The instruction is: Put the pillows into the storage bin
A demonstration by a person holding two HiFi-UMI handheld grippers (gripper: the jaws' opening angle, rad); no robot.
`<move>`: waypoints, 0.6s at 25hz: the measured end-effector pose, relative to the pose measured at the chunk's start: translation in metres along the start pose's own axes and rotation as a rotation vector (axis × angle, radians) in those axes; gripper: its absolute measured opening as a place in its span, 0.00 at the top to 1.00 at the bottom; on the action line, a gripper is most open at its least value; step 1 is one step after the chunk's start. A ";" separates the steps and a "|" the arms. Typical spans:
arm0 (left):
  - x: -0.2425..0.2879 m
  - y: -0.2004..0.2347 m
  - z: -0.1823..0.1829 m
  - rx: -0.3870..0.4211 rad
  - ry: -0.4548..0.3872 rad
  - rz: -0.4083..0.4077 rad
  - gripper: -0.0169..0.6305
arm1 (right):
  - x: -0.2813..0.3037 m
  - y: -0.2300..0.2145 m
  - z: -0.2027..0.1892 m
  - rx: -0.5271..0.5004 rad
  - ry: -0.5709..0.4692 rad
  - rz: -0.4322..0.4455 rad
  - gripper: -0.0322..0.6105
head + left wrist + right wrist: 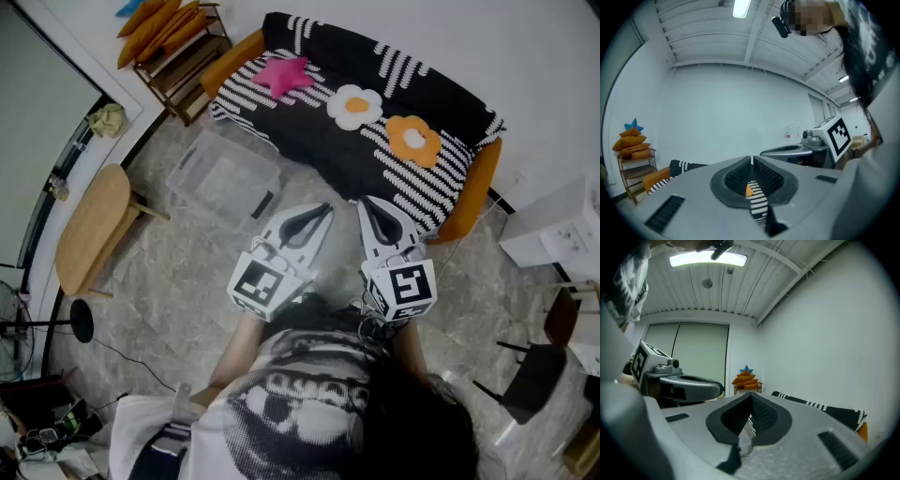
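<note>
Left gripper (319,212) clenched, jaws tip to tip, empty. Right gripper (370,206) same: clamped shut, empty. Both side by side over floor, tips toward striped sofa (375,173). On sofa seat: pink star pillow (281,75), white flower pillow (355,106), orange flower pillow (413,139). Clear storage bin (192,161) on floor just left of sofa front, near left gripper.

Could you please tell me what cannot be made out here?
- Clear plastic storage bin: head view, transparency leaves lid on or off unclear.
- Pink star-shaped pillow: both gripper views, hidden behind the jaws.
- Orange cushions on wooden rack: head view, cut by top edge.
</note>
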State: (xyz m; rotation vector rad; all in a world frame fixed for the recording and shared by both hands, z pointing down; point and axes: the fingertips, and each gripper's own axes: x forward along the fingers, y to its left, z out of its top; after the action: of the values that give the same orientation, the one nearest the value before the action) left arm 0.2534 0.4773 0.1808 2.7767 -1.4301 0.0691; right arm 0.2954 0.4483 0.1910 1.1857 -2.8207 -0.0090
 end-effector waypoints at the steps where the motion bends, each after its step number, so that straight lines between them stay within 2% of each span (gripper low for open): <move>1: 0.000 0.004 -0.002 0.012 -0.016 0.004 0.95 | 0.001 0.001 -0.001 0.001 0.002 -0.002 0.94; 15: -0.016 0.057 -0.017 0.036 0.002 0.005 0.95 | 0.041 0.005 -0.012 0.097 -0.016 -0.062 0.94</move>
State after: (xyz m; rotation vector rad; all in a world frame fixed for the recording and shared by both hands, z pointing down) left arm 0.1974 0.4581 0.1968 2.8013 -1.4495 0.0989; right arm 0.2642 0.4224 0.2057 1.2978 -2.8261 0.1158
